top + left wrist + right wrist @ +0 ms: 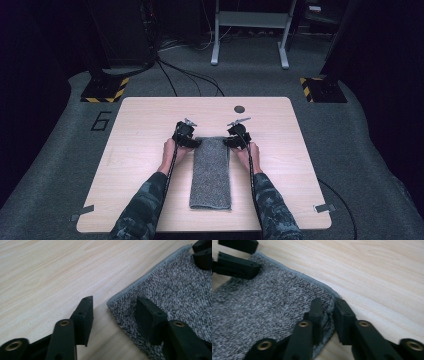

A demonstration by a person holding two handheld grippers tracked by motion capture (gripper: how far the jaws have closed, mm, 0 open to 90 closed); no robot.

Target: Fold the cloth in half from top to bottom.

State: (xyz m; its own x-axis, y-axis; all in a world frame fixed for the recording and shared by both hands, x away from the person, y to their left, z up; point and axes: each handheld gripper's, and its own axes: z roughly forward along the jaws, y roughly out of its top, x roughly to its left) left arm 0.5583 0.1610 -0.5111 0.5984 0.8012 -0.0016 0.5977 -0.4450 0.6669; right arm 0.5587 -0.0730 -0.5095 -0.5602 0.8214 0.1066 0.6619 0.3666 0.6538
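Note:
A grey speckled towel (210, 172), folded into a long strip, lies on the wooden table (145, 120) and runs from the middle towards the near edge. My left gripper (192, 143) is at its far left corner. In the left gripper view the jaws of that gripper (115, 300) stand apart, one on bare wood, one on the towel (180, 285), with the corner between them untouched. My right gripper (230, 141) is at the far right corner. Its jaws (328, 300) pinch the towel's (262, 305) hemmed corner, and the cloth puckers between them.
A small dark round disc (239, 109) sits near the table's far edge. Tape tabs (325, 208) mark the near corners. On the carpet beyond are cables, a white stand (250, 30) and yellow-black striped bases (105, 90).

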